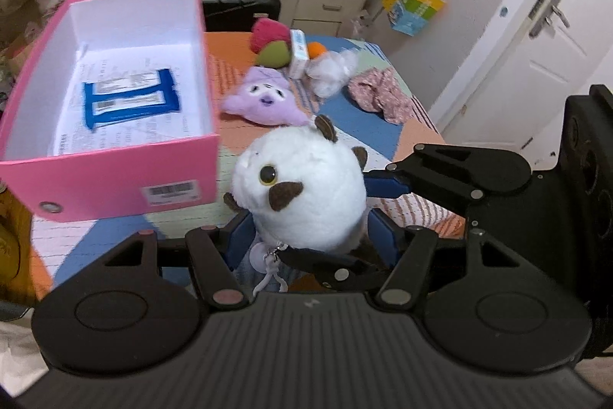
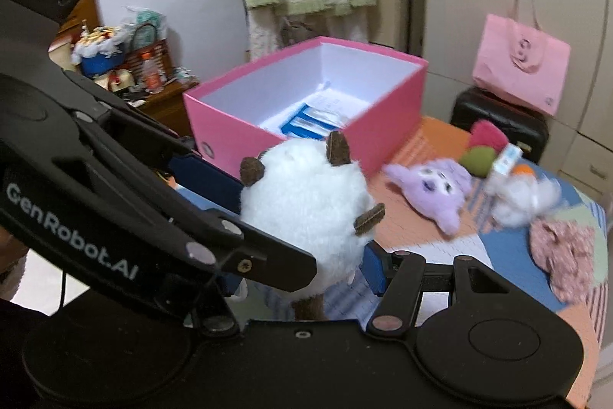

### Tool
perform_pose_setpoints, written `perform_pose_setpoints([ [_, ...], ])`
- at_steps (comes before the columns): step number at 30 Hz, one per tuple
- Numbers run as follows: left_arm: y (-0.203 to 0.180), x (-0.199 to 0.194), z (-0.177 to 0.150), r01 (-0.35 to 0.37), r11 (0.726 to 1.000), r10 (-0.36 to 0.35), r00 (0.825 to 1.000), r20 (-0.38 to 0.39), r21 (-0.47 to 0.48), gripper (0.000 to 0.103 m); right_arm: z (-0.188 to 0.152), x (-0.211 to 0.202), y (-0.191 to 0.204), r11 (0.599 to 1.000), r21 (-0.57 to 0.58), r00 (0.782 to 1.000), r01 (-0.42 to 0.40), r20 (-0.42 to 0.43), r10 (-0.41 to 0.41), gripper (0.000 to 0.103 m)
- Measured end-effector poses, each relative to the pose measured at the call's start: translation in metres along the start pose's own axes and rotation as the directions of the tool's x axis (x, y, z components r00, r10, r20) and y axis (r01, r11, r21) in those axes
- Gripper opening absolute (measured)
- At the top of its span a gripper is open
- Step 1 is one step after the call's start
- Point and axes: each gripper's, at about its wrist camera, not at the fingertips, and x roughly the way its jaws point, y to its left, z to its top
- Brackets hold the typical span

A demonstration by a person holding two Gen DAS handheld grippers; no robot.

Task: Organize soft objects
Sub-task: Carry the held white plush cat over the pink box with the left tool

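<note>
A white round plush toy (image 1: 302, 190) with brown ears sits between the blue pads of my left gripper (image 1: 312, 234), which is shut on its lower part. My right gripper (image 2: 306, 236) also closes on the same plush (image 2: 306, 206), with one blue pad (image 1: 387, 184) pressing its right side. The plush is held above the table, beside the near right corner of an open pink box (image 1: 111, 179), also seen in the right wrist view (image 2: 306, 91). A purple plush (image 1: 264, 98) lies on the table beyond.
The pink box holds papers and a blue packet (image 1: 130, 98). On the patchwork tablecloth (image 1: 360, 114) lie a red-green plush (image 1: 272, 43), a small carton (image 1: 299, 52), white stuffing (image 1: 329, 71) and a floral cloth (image 1: 383, 94). A pink bag (image 2: 521, 71) and a black case (image 2: 498, 125) stand behind.
</note>
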Motion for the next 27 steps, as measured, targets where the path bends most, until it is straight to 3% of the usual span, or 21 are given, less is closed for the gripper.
perform_pose_setpoints([
  [6,0.023,-0.025,0.009,0.005,0.999,-0.005,1.0,0.001,-0.038,0.063,0.027,0.0,0.017,0.998,-0.055,0.999,-0.043,-0.001,0.043,0.065],
  [15,0.049,-0.046,0.045,-0.008,0.998,0.016,0.993,0.116,-0.062,0.063,0.079,0.005,0.018,0.995,-0.096,0.996,-0.007,0.091,0.016,0.065],
  [22,0.089,-0.04,0.077,0.023,0.991,0.0,0.985,0.174,-0.129,0.064,0.114,0.026,0.009,0.995,-0.096,0.984,-0.017,0.175,0.034,0.065],
  [27,0.112,-0.027,0.094,-0.007,0.986,0.041,0.978,0.204,-0.165,0.064,0.133,0.057,-0.002,0.996,-0.086,0.98,-0.034,0.195,0.05,0.063],
])
